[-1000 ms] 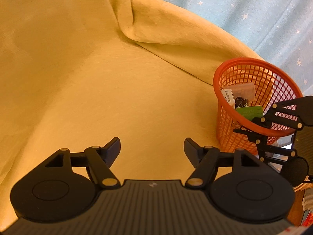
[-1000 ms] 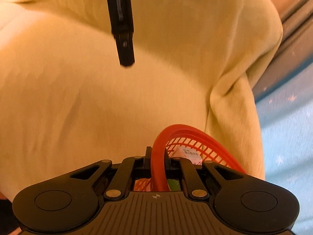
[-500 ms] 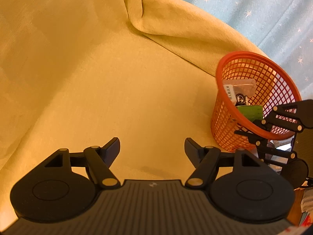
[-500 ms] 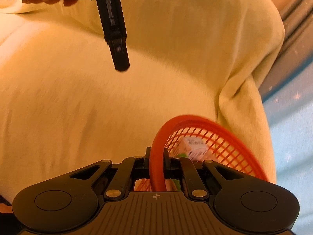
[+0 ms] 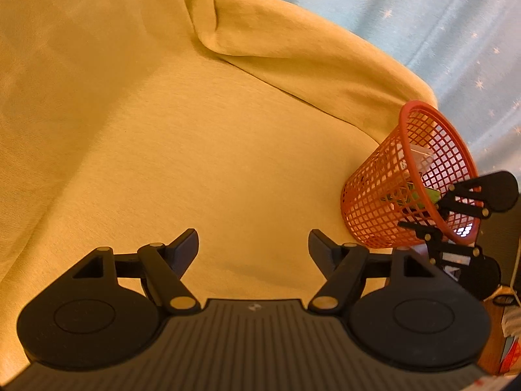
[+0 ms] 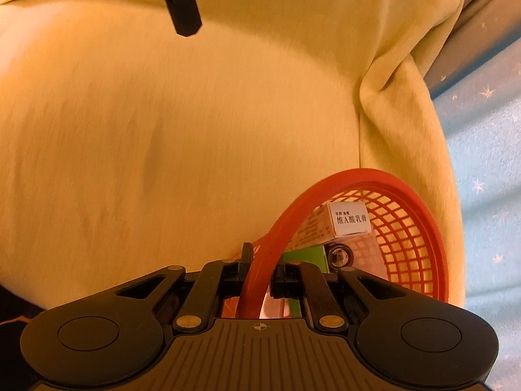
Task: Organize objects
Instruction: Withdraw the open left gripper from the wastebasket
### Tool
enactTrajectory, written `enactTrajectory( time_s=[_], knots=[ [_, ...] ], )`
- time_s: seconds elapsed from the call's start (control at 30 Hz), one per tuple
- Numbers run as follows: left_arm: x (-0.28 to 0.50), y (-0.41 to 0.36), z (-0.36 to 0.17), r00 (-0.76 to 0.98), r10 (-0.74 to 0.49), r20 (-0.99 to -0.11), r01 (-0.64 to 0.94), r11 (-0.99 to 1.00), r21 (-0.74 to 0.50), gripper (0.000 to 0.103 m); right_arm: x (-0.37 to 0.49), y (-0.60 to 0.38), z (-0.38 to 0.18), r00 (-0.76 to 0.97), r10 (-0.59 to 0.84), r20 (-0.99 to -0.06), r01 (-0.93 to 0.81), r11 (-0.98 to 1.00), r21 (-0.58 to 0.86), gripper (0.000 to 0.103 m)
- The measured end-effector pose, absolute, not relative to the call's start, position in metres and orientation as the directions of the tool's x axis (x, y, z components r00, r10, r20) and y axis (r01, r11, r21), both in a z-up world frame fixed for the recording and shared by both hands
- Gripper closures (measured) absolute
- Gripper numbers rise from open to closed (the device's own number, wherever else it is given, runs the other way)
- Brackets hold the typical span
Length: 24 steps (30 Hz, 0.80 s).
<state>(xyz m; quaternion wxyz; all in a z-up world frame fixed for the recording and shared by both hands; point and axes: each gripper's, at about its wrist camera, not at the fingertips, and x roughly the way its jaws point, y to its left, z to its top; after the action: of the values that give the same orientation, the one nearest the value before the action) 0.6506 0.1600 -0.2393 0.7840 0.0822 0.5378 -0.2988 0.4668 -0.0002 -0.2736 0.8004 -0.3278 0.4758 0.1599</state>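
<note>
1. Right then, the right gripper (image 6: pixel 260 268) was clamped on the rim of the orange mesh basket (image 6: pixel 407 228), with one finger outside the rim and one inside.
2. From the left wrist camera, the basket (image 5: pixel 377 202) sat at about three o'clock, tipped over to one side, with its bottom near the yellow cloth (image 5: pixel 162 114); I could not tell if it touched the cloth.
3. The right gripper (image 5: pixel 433 220) showed there too, pinching the rim at the low edge of the basket.
4. Inside the basket lay a white box (image 6: pixel 350 223) with printed letters on it, up near twelve o'clock.
5. A green box (image 6: pixel 307 257) sat just under the white one, and a small round shiny thing (image 6: pixel 340 255) was just beside it at three o'clock.
6. The left gripper (image 5: pixel 253 247) hung over the bare yellow cloth with its fingers spread wide and nothing between them.
7. One of its black fingers (image 6: pixel 182 9) poked in at eleven o'clock in the right wrist view, well apart from the basket.
8. A pale blue curtain with little stars (image 5: pixel 423 26) hung behind the cloth at about one o'clock.
</note>
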Motion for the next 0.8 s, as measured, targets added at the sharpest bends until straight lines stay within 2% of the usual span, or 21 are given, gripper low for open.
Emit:
enactTrajectory(
  time_s=[0.5, 0.8],
  knots=[
    [0.599, 0.147, -0.244, 0.238, -0.373, -0.897, 0.530, 0.823, -0.202, 0.033, 0.417, -0.005, -0.272, 0.465, -0.002, -0.885, -0.711, 0.595, -0.375, 0.098],
    [0.529, 0.107, -0.238, 0.279, -0.314, -0.908, 0.465, 0.871, -0.159, 0.032, 0.362, -0.038, -0.268, 0.456, 0.093, -0.885, -0.789, 0.502, -0.353, 0.098]
  ],
)
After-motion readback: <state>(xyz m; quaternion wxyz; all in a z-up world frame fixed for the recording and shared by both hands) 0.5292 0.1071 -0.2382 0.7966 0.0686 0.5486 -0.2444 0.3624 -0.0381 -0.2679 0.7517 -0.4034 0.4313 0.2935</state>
